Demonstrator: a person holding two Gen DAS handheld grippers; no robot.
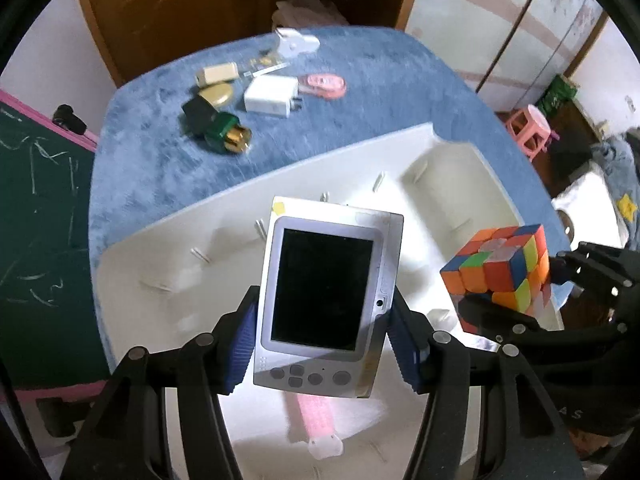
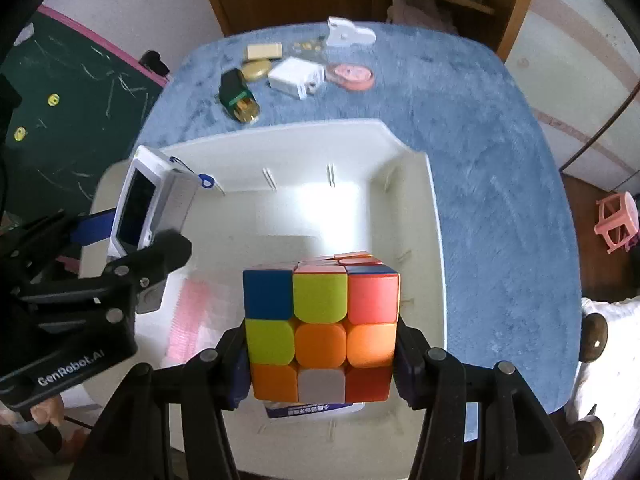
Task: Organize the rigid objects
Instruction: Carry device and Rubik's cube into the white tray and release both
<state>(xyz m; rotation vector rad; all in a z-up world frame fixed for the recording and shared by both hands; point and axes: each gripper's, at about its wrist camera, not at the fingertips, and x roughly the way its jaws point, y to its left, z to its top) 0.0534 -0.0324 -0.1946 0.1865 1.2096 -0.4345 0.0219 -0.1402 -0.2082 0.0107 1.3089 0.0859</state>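
Observation:
My left gripper (image 1: 326, 350) is shut on a silver handheld device with a dark screen (image 1: 328, 296), held above the white bin (image 1: 168, 248). My right gripper (image 2: 320, 364) is shut on a multicoloured puzzle cube (image 2: 320, 332), also held over the white bin (image 2: 432, 216). The cube (image 1: 500, 268) and right gripper show at the right of the left wrist view. The device (image 2: 138, 212) and left gripper (image 2: 120, 240) show at the left of the right wrist view. A pink item (image 1: 316, 420) lies on the bin floor.
On the blue tablecloth (image 2: 480, 140) beyond the bin lie a white charger (image 2: 294, 76), a green and gold bottle (image 2: 238, 98), a gold oval case (image 2: 256, 69), a beige box (image 2: 264, 51), a pink tape holder (image 2: 352, 74) and a white piece (image 2: 348, 34). A chalkboard (image 1: 36, 208) stands left.

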